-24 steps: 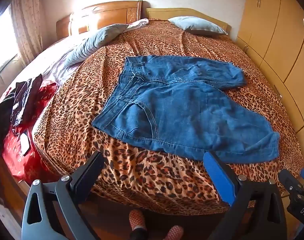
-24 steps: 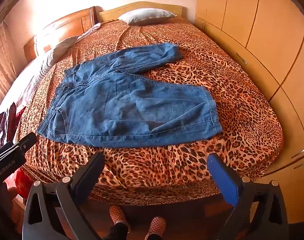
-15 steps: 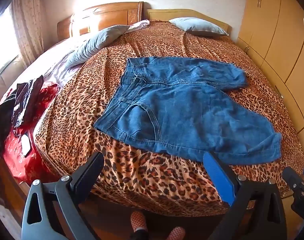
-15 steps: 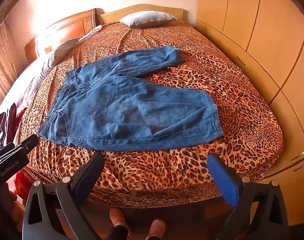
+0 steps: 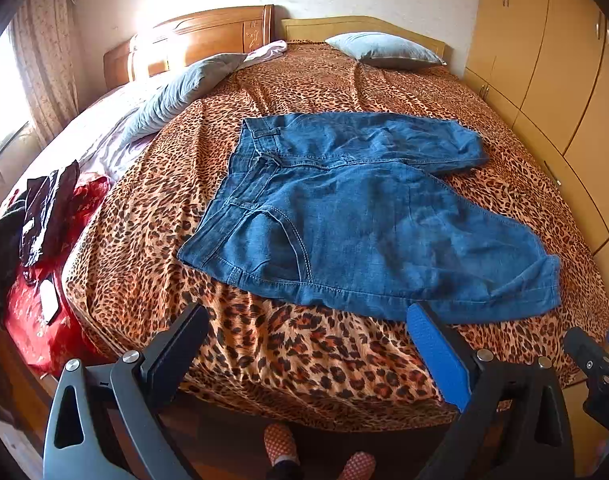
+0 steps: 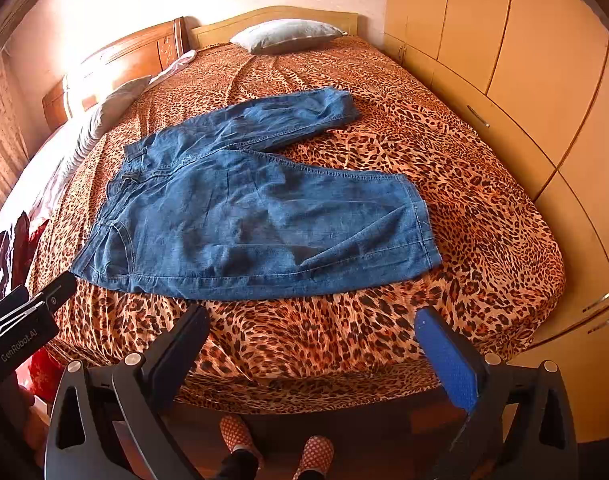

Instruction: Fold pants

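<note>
While hovering off the near edge of the bed [image 5: 304, 368], left gripper [image 5: 308, 334] spread wide, empty; right gripper [image 6: 312, 334] likewise wide and empty. Blue denim pants [image 5: 368, 220] spread flat on the leopard-print bedspread [image 6: 444, 152], unfolded, waistband left, legs splayed to the right, near hem just beyond the fingertips. Grey pillow [image 6: 288, 34] at the headboard.

Each hand-held gripper, left [image 5: 308, 344] and right [image 6: 312, 346], has a dark grey frame with triangular cut-outs and silver screw heads, one black finger [image 6: 180, 344] opposite a blue-padded one [image 6: 448, 360], and below them red-and-white dotted slippers [image 6: 316, 454].
</note>
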A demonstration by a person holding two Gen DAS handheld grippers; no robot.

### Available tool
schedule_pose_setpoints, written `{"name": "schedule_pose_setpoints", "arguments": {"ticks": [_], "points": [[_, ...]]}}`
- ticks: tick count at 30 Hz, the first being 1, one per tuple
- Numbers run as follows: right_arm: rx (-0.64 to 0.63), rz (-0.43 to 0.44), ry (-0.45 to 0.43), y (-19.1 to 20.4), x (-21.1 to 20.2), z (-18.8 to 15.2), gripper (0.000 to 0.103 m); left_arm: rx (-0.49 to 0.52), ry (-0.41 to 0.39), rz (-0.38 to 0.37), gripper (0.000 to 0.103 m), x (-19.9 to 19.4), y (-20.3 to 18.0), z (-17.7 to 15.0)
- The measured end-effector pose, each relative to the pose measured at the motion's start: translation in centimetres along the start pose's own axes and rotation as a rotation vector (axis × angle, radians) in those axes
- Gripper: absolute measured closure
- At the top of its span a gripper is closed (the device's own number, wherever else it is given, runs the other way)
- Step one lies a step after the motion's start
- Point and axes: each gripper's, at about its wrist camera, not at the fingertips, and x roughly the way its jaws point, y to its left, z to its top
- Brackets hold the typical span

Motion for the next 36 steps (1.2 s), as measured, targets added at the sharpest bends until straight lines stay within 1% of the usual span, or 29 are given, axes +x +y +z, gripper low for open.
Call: {"name": "schedule_pose_setpoints", "arguments": {"ticks": [6,16,36], "points": [[0.019,-0.006,0.012,-0.9,0.2,-0.3,0.0,0.012,0.009,-0.01,0.003,0.1,-0.7,-0.1],[0.038,-0.005,0.015,-2.1,0.4,-0.2,0.0,0.03,0.001,-0.015,0.002,-0.1,-1.6,-0.2],[0.041,0.012,0.016,-2.3,0.7,0.0,0.0,0.03,0.007,-0.006,0.002,0.1,-2.1,0.0]]}}
